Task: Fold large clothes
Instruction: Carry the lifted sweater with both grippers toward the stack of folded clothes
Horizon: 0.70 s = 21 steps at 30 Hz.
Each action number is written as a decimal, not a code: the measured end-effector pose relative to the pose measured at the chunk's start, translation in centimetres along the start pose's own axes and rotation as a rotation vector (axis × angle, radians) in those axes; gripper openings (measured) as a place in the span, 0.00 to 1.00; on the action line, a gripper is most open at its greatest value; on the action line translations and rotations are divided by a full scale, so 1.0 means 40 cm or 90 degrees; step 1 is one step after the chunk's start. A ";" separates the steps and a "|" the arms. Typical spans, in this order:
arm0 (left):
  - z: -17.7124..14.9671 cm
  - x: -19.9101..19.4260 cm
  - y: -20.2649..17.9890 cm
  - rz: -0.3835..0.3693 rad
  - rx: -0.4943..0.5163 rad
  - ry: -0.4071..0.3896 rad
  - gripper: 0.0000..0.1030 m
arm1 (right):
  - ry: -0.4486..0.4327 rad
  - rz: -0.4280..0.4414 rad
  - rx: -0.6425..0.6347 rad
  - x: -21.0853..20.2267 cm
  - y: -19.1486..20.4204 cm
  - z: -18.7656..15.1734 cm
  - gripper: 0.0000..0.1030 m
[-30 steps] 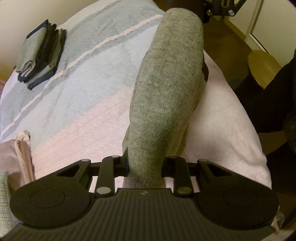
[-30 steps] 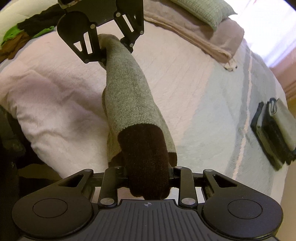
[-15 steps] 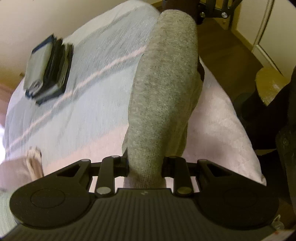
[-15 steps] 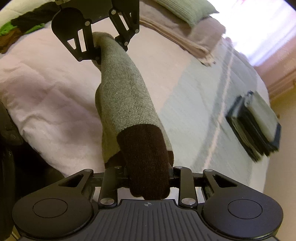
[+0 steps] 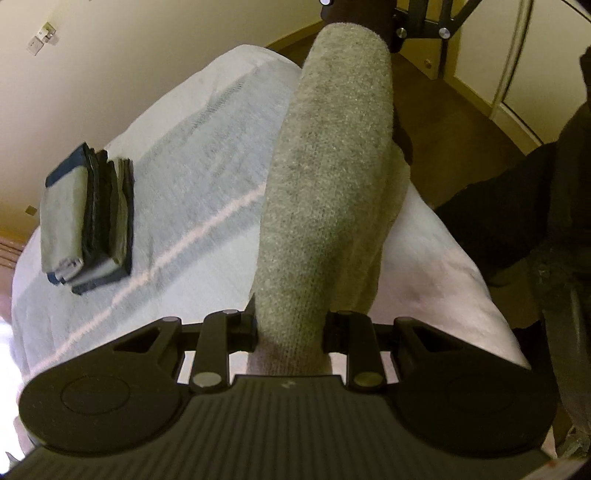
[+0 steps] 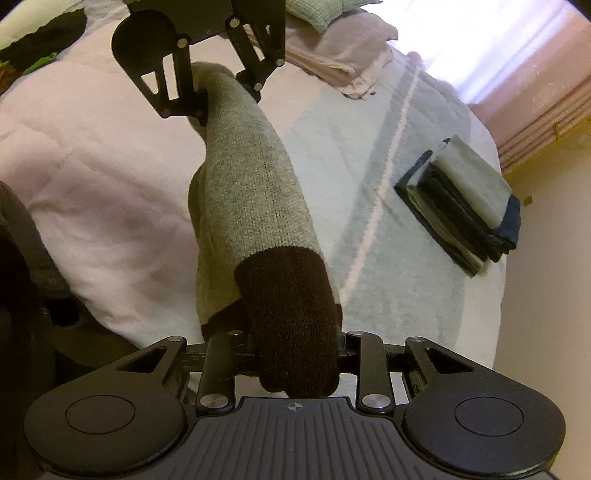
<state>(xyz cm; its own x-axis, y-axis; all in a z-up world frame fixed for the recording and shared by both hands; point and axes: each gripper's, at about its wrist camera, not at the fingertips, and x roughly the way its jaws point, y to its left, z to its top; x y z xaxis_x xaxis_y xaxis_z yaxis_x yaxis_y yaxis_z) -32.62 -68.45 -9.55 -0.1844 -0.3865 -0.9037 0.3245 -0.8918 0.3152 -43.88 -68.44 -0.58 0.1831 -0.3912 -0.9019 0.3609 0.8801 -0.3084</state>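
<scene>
Two ends of the folded grey knit sweater [image 5: 332, 192] with its dark brown hem [image 6: 291, 325] stay pinched: your left gripper [image 5: 290, 328] and right gripper [image 6: 295, 354]. You've carried it above the pale quilted bed [image 6: 110, 206], closer to the folded clothes stack [image 6: 465, 206].

A home bedroom: quilted bed [image 6: 110, 206], pillow [image 6: 317, 14], stack of folded clothes [image 6: 469, 206]

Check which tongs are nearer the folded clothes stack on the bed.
Neither clearly; it's too close to call. The left tongs grip the grey end of the knit garment, the right tongs its brown end; the folded clothes stack lies off to one side of both.
</scene>
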 end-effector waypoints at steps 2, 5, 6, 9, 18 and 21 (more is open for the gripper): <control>0.058 0.030 0.034 0.010 -0.011 0.011 0.22 | -0.012 0.010 -0.031 0.012 -0.076 -0.046 0.26; 0.152 0.082 0.095 0.024 -0.060 0.029 0.22 | -0.029 0.023 -0.067 0.035 -0.203 -0.111 0.26; 0.184 0.100 0.115 0.027 -0.080 0.036 0.22 | -0.033 0.029 -0.083 0.039 -0.240 -0.135 0.26; 0.274 0.144 0.166 0.030 -0.133 0.056 0.22 | -0.044 0.049 -0.140 0.061 -0.353 -0.190 0.26; 0.389 0.170 0.323 0.061 -0.245 0.079 0.22 | -0.079 0.059 -0.230 0.088 -0.580 -0.190 0.26; 0.391 0.164 0.385 0.086 -0.265 0.079 0.22 | -0.084 0.040 -0.232 0.084 -0.629 -0.161 0.26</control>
<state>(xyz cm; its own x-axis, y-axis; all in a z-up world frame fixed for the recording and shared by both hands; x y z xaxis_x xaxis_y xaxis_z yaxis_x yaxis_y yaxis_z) -43.35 -88.40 -6.07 -0.0096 -0.4392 -0.8983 0.6877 -0.6551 0.3130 -58.23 -90.15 2.19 0.3189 -0.3444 -0.8830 0.0018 0.9319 -0.3628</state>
